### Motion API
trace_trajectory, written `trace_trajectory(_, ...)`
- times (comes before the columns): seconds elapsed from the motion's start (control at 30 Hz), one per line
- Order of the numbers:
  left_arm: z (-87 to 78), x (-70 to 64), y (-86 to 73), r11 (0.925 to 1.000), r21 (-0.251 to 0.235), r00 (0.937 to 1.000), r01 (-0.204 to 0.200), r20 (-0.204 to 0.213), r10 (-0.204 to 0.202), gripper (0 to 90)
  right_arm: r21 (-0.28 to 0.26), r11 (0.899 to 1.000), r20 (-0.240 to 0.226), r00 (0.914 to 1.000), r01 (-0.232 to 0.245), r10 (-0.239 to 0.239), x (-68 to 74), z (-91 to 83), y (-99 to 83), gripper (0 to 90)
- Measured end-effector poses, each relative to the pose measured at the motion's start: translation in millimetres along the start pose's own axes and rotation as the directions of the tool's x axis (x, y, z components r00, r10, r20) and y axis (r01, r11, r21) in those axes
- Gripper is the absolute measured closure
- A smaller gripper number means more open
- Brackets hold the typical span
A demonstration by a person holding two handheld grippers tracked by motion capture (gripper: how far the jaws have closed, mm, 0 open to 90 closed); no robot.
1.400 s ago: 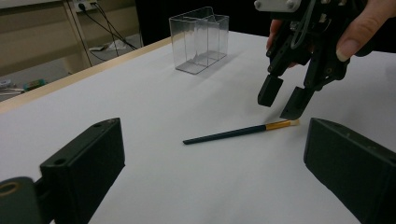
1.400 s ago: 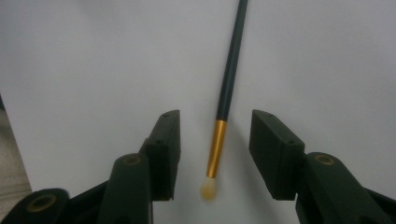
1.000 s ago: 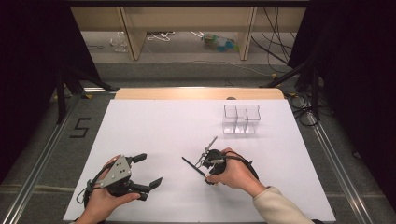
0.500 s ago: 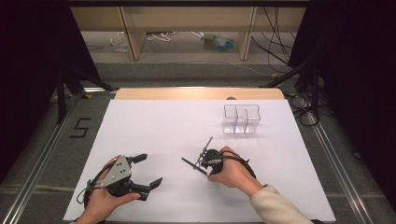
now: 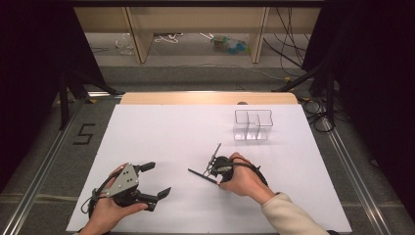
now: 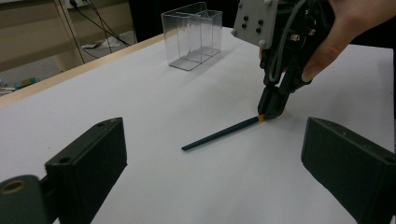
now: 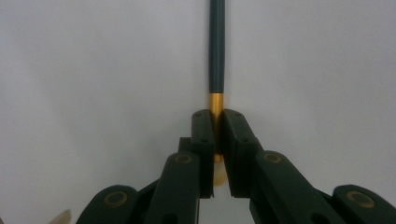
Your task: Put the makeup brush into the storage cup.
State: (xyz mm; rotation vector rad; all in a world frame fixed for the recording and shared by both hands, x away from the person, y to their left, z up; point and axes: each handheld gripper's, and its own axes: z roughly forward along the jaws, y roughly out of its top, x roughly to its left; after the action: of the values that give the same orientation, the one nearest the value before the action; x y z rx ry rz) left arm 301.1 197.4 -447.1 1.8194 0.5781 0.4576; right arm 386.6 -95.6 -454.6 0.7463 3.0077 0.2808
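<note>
Right gripper, held in a hand over the middle of the white table, is clenched on the gold-banded end of a dark green pencil, which lies flat on the table with its free end pointing toward 8 o'clock in the high view. Left gripper sits at the table's 7 o'clock corner, released with its jaws spread wide and nothing between them. At 1 o'clock from the pencil, well apart from it, stands a clear plastic divided organiser.
</note>
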Motion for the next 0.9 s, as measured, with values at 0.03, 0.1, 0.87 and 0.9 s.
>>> trace_trajectory(0.03, 0.6, -0.1, -0.3, 1.0, -0.001, 1.0, 0.001, 0.006, -0.001, 6.9, 0.005, 1.0, 0.002, 0.9999, -0.015, 0.015, 0.1, -1.2, -0.1, 84.3)
trace_trajectory(0.1, 0.9, -0.8, -0.5, 1.0, 0.009, 1.0, -0.003, 0.005, 0.003, 7.3, 0.005, 1.0, -0.006, 0.9999, -0.009, 0.009, -1.4, -3.5, -1.5, 84.3)
trace_trajectory(0.87, 20.1, -13.2, -2.8, 0.9927, 0.099, 0.9919, -0.068, 0.114, 0.057, 15.0, -0.09, 0.944, -0.078, 0.9423, 0.319, -0.326, -0.5, -36.2, -15.6, 84.2)
trace_trajectory(0.9, 22.0, -15.0, -2.7, 0.9917, 0.103, 0.9899, -0.077, 0.127, 0.064, 15.5, -0.093, 0.928, -0.052, 0.9293, 0.36, -0.366, 0.4, -40.5, -15.8, 84.2)
